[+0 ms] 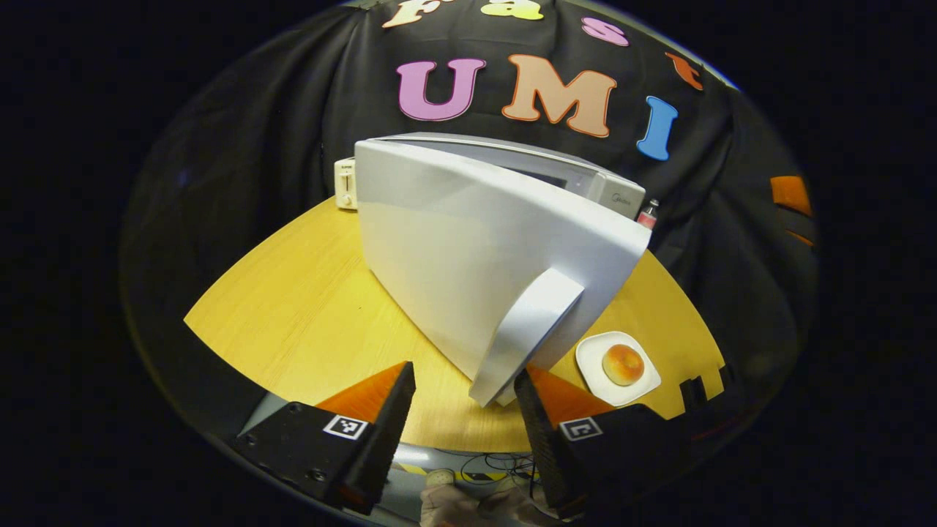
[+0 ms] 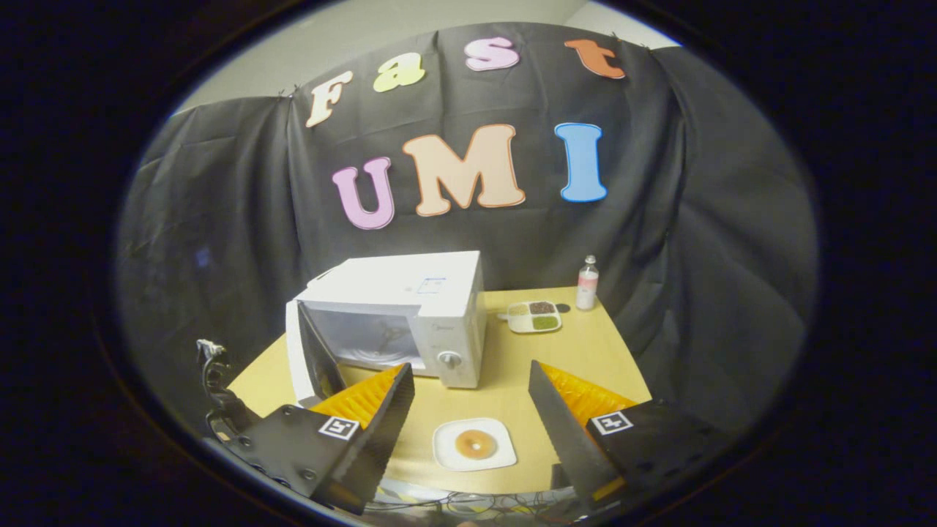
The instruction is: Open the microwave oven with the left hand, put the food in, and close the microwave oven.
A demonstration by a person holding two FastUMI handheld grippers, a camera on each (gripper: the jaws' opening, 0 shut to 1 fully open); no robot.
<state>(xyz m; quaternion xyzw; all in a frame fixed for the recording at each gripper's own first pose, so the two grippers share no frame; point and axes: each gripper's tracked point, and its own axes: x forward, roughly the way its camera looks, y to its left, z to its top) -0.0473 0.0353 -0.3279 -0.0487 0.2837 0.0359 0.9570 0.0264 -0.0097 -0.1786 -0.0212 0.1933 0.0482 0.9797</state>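
Observation:
The white microwave (image 2: 410, 293) stands on the yellow table (image 2: 585, 351) with its door (image 2: 300, 359) swung open to the left and the cavity showing. In the left gripper view I face the door's outer side (image 1: 454, 249). The lower end of its handle (image 1: 527, 329) lies between the wide-apart fingers of my left gripper (image 1: 465, 373), which is open and not pressing on it. A golden bun (image 2: 476, 443) sits on a small white plate (image 2: 505, 457) at the table's front edge, in front of the microwave. My right gripper (image 2: 470, 369) hovers open above that plate. The bun (image 1: 623, 364) also lies right of the door.
A cream toaster (image 1: 345, 183) stands behind the microwave. A small bottle (image 2: 587, 282) and a divided dish of grains (image 2: 536, 316) sit at the back right of the table. Cables lie on the floor below the table's front edge (image 2: 468, 489).

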